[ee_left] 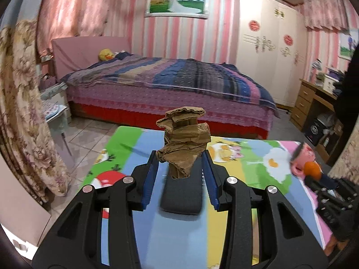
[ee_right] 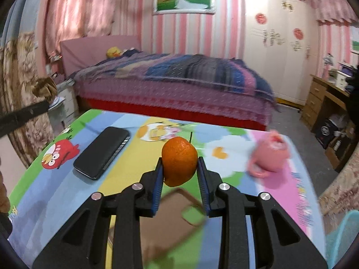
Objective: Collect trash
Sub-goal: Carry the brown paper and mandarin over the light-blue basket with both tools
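In the left wrist view, the left gripper (ee_left: 181, 157) is clamping a crumpled brown paper wad (ee_left: 184, 141) between its blue-padded fingers (ee_left: 150, 174), at the centre of the frame; the wad is sticking up above the fingertips, off the table. Below it, low in the centre, a black phone (ee_left: 181, 192) is lying flat on the cartoon-printed tablecloth (ee_left: 125, 148). At the right edge of that frame, a blurred pink mug (ee_left: 301, 157) is showing beside the other gripper's orange fruit.

In the right wrist view, the right gripper (ee_right: 179, 168) is squeezing an orange (ee_right: 179, 162) between its pads at the centre of the frame, and the fruit is sitting clear of the cloth. Beneath the fingers, in the lower centre, a brown-rimmed flat object (ee_right: 179, 210) is lying blurred on the table; what it is cannot be told. The phone is lying at centre left, the pink mug at centre right. A bed (ee_right: 179, 85) with a striped quilt is filling the background across the middle.
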`<control>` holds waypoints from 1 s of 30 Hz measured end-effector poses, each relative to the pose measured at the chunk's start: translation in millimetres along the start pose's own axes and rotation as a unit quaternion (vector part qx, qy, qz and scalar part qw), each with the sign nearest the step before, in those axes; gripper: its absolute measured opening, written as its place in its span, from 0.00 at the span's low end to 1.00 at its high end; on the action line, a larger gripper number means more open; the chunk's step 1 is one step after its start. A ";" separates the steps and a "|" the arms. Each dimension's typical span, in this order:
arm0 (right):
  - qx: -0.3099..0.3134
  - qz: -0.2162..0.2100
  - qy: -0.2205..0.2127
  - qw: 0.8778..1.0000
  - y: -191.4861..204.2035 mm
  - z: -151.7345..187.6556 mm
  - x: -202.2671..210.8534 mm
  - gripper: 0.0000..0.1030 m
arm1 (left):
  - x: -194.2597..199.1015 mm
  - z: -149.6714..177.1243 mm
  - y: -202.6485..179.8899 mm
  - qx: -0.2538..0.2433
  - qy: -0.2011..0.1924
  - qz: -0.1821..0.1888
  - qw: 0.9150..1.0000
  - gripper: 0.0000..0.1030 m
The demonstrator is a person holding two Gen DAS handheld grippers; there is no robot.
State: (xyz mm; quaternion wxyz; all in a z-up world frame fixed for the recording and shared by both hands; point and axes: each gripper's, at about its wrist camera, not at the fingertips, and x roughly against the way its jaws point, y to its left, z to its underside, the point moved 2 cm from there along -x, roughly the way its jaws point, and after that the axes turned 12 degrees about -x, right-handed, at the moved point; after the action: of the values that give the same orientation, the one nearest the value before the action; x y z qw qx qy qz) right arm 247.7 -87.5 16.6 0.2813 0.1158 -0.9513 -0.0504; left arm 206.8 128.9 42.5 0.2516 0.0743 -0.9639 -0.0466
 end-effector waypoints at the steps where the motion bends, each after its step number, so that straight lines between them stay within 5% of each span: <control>1: -0.006 0.010 -0.005 1.000 -12.3 -0.1 11.9 0.29 | 1.2 0.1 -7.1 -0.005 -0.001 0.003 1.000 0.37; 15: -0.052 0.099 -0.038 0.993 -108.9 16.1 104.4 0.29 | 28.3 -6.4 -120.5 -0.083 -0.021 0.070 0.994 0.38; 30: -0.078 0.139 -0.062 0.985 -189.9 20.9 136.5 0.29 | 40.7 -4.8 -236.4 -0.131 -0.015 0.111 0.985 0.38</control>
State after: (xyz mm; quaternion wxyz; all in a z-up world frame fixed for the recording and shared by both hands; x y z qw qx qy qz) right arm 161.5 -304.7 40.0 0.2341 -0.0434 -0.9668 -0.0924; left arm 202.3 -111.0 36.1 0.2478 -0.0673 -0.9555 -0.1450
